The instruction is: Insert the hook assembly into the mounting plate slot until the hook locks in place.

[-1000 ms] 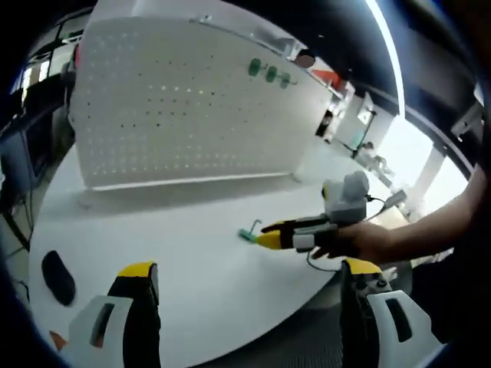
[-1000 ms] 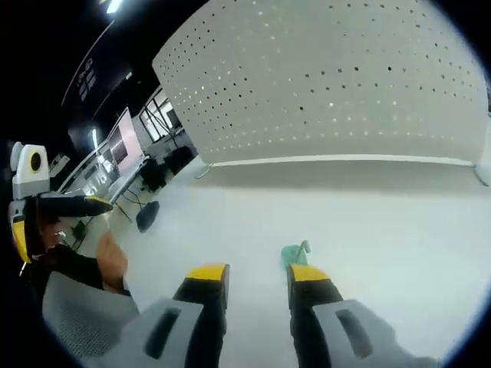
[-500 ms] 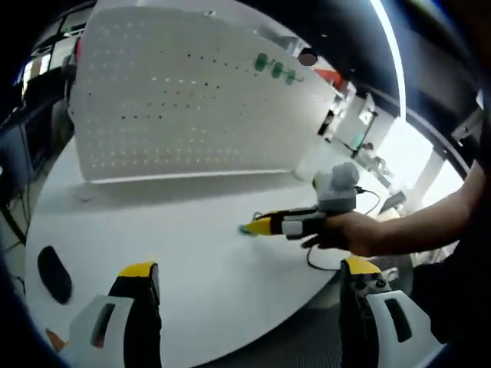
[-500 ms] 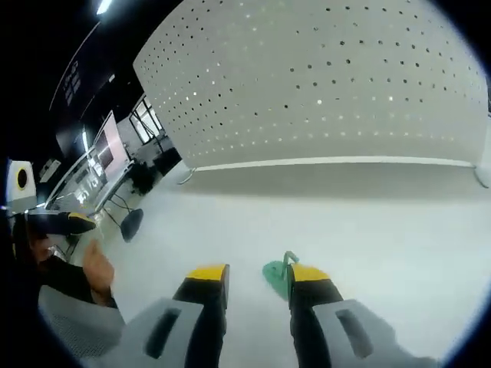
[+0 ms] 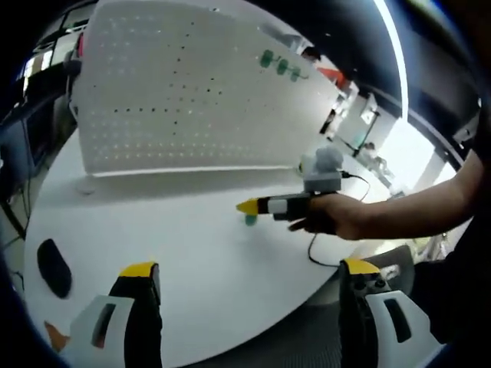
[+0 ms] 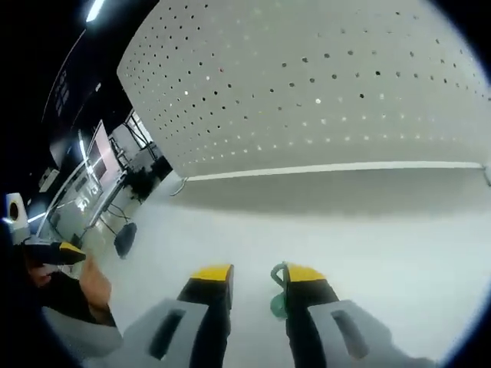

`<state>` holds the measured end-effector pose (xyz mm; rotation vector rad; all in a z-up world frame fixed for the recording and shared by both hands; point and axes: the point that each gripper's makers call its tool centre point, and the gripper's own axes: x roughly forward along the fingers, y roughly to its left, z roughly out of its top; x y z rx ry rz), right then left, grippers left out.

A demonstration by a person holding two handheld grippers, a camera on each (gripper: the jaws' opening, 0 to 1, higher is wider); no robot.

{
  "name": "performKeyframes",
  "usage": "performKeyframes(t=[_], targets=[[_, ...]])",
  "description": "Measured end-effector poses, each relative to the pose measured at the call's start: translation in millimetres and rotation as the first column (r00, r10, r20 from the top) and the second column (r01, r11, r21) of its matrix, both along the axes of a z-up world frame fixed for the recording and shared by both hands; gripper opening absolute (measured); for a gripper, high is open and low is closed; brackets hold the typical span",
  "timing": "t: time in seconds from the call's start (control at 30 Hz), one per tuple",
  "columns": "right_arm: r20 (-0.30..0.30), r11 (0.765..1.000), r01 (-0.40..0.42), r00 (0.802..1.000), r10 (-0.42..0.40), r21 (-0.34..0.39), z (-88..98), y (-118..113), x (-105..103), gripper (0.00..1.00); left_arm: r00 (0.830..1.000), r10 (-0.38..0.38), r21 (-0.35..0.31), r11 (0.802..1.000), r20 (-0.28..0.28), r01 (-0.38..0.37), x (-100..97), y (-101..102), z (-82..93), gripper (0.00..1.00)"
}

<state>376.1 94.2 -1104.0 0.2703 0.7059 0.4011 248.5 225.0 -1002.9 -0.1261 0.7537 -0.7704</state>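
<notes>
Your right gripper (image 6: 257, 277) has its jaws spread, and the green hook assembly (image 6: 278, 295) sits against the inner face of its right finger, on the white table (image 6: 399, 245), not clearly pinched. The perforated mounting plate (image 6: 322, 84) stands well beyond the fingertips (three green hooks (image 5: 278, 64) already hang high on it). Your left gripper (image 5: 245, 280) idles with jaws wide apart. Judgement: pickup is unfinished; lift, carry, insertion and locking remain.
</notes>
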Motion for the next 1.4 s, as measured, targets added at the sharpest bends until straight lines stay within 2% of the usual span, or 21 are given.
performKeyframes(t=[0.13, 0.2, 0.57, 0.83, 1.17, 1.33, 1.4], targets=[[-0.007, 1.0, -0.028, 1.0, 0.028, -0.009, -2.7, 6.7, 4.6, 0.1, 1.0, -0.003, 0.001, 1.0, -0.003, 0.003, -0.2, -0.4, -0.9, 0.98], [-0.018, 0.998, -0.049, 0.999, 0.049, -0.04, -5.7, 6.3, 4.7, 0.04, 1.0, -0.002, 0.001, 1.0, -0.001, 0.002, 0.5, -0.8, 0.2, 0.98], [0.007, 0.997, -0.049, 0.999, 0.05, -0.052, 6.1, -0.9, 2.7, 0.0, 1.0, 0.002, 0.0, 1.0, 0.006, -0.002, -1.0, -2.4, 2.3, 0.98], [0.049, 0.997, -0.054, 0.997, 0.057, -0.051, 26.4, -2.4, 1.9, 0.0, 1.0, -0.004, -0.01, 1.0, 0.029, 0.004, -0.2, -7.2, 11.4, 1.0], [0.109, 0.998, -0.053, 0.992, 0.057, -0.037, 53.3, -0.6, 2.3, 0.0, 0.998, 0.005, -0.011, 1.0, 0.064, -0.004, -0.1, -3.9, 21.4, 1.0], [0.146, 0.999, -0.049, 0.988, 0.051, -0.013, 74.8, 1.0, 0.4, 0.0, 0.996, 0.015, -0.008, 1.0, 0.084, -0.015, 1.8, -2.0, 28.2, 1.0], [0.168, 0.999, -0.046, 0.985, 0.045, -0.001, 86.3, 1.6, -0.8, 0.0, 0.995, 0.004, 0.013, 1.0, 0.097, -0.005, 1.7, -2.3, 29.2, 1.0]])
